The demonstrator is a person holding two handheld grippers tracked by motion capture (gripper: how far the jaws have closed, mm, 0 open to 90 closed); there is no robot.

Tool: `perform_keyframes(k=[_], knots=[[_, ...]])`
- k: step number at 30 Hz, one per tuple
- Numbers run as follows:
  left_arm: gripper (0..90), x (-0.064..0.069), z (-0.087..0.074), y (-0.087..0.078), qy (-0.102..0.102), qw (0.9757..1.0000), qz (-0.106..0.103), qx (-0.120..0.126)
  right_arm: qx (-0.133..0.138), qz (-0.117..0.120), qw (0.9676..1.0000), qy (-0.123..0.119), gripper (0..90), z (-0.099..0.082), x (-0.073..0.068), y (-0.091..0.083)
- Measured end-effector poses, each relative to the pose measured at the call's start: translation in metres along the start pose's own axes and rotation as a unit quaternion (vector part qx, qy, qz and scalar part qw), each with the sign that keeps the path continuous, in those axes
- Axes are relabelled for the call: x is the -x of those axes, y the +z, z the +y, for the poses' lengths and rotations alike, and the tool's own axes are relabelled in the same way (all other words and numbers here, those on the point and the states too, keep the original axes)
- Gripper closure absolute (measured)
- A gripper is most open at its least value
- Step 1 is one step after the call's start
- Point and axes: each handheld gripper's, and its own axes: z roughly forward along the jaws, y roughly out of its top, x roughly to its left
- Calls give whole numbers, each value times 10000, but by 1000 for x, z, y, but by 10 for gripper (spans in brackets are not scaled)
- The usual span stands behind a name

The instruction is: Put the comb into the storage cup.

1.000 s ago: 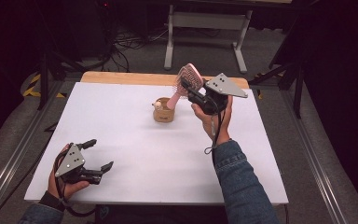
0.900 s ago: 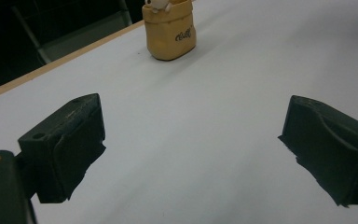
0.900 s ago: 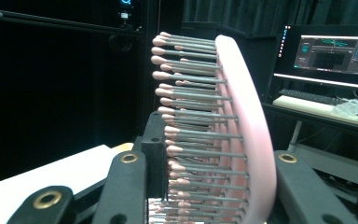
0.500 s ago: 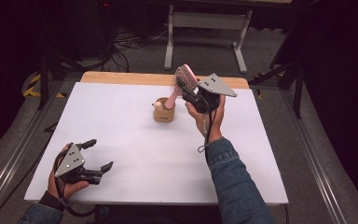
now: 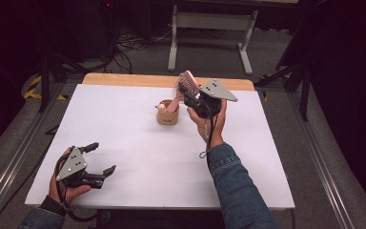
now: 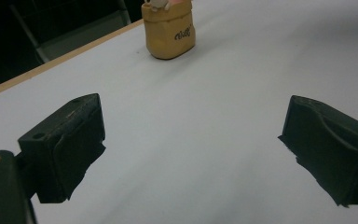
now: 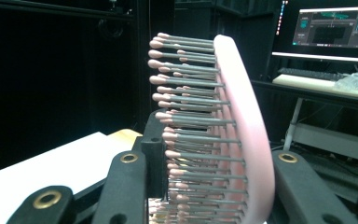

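Observation:
A pink hairbrush (image 5: 186, 85) with grey bristles tilts up and to the right over the table's far middle. My right gripper (image 5: 188, 93) is shut on its head, and the jaws press the bristle side and the pink back (image 7: 242, 116). The handle slants down-left, and its end is at the mouth of a tan cup (image 5: 167, 115) that stands upright. That cup (image 6: 168, 29) carries a small dark mark on its side. My left gripper (image 5: 103, 157) rests open at the table's front left, with nothing between its jaws (image 6: 191, 140).
The white table top (image 5: 124, 143) has a wooden strip (image 5: 124, 79) along its far edge. A metal stand (image 5: 209, 21) and cables lie on the floor beyond. A lit monitor (image 7: 335, 28) and a desk stand far behind the brush.
My right hand has carried the hairbrush a little left and down, bringing its handle end to the cup. The left hand has stayed put.

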Motion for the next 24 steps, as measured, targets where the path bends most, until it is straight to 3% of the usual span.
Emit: perform_keyframes(k=[24], knots=[[68, 0, 0, -1, 23, 10000, 61, 22, -207, 28, 9997, 122, 631, -22, -7, 7]])
